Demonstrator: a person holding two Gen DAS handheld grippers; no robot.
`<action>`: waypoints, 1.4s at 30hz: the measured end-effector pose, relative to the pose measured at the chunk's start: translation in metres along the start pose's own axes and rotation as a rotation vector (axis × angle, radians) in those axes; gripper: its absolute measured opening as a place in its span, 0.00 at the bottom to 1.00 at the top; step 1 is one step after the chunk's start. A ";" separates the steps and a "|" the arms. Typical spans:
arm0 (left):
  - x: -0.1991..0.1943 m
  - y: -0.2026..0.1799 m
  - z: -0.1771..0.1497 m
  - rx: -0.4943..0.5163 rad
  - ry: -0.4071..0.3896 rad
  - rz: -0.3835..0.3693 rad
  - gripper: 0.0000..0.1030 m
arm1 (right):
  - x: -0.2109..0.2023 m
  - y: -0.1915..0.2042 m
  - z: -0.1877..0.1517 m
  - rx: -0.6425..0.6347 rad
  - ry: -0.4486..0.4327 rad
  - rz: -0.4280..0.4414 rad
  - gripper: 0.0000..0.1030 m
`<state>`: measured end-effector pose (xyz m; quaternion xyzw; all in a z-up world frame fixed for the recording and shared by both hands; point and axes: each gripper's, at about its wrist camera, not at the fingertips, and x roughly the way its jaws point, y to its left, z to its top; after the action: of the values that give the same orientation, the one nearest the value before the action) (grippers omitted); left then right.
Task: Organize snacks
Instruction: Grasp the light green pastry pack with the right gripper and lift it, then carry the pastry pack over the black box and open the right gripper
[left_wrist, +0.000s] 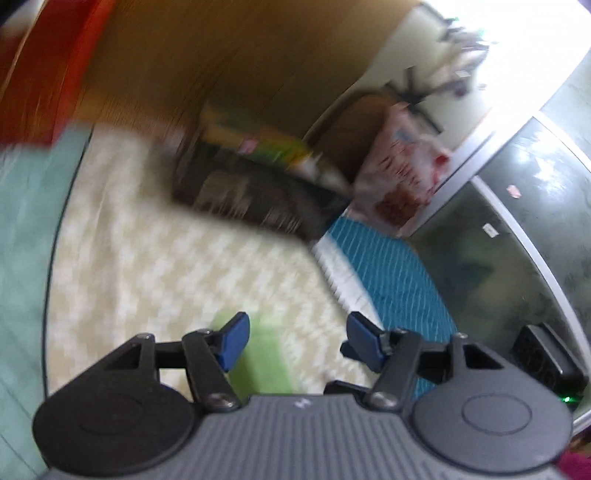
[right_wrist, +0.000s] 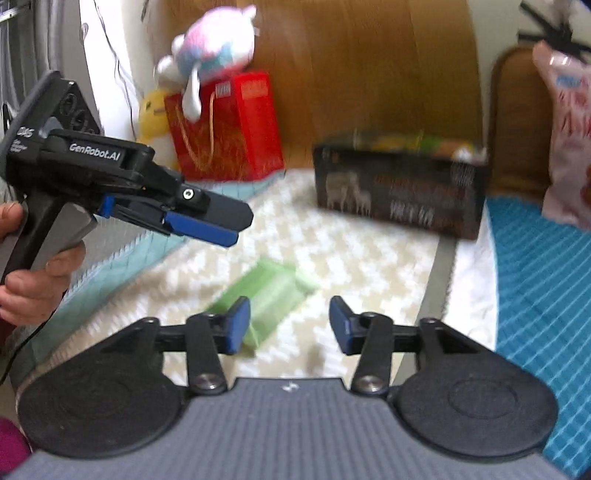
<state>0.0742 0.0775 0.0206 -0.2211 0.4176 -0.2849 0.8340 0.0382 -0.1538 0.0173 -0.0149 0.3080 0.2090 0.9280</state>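
A green snack packet (right_wrist: 266, 295) lies flat on the cream patterned cloth (right_wrist: 332, 251); it also shows blurred in the left wrist view (left_wrist: 266, 354). A dark cardboard box (right_wrist: 402, 192) holding several colourful snacks stands at the back; it shows in the left wrist view too (left_wrist: 255, 195). My right gripper (right_wrist: 290, 325) is open and empty, just above the packet's near end. My left gripper (left_wrist: 297, 341) is open and empty over the packet; in the right wrist view (right_wrist: 225, 229) it hovers up and left of the packet.
A red gift bag (right_wrist: 225, 125) with plush toys (right_wrist: 210, 48) stands back left against the wooden headboard (right_wrist: 369, 66). A pink printed bag (right_wrist: 565, 147) sits at the right. A teal striped blanket (right_wrist: 543, 295) covers the right side. A glass panel (left_wrist: 517, 221) borders the bed.
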 end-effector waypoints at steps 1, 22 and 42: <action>0.004 0.006 -0.004 -0.020 0.017 -0.002 0.62 | 0.004 0.004 -0.002 -0.017 0.013 0.009 0.56; 0.036 -0.061 0.110 0.157 -0.192 -0.005 0.66 | 0.022 -0.027 0.095 -0.226 -0.279 -0.252 0.35; 0.041 -0.029 0.095 0.074 -0.256 0.133 0.70 | -0.002 -0.069 0.053 0.064 -0.293 -0.252 0.37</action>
<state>0.1641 0.0411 0.0675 -0.1964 0.3107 -0.2136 0.9052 0.0935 -0.2093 0.0544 0.0066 0.1719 0.0812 0.9817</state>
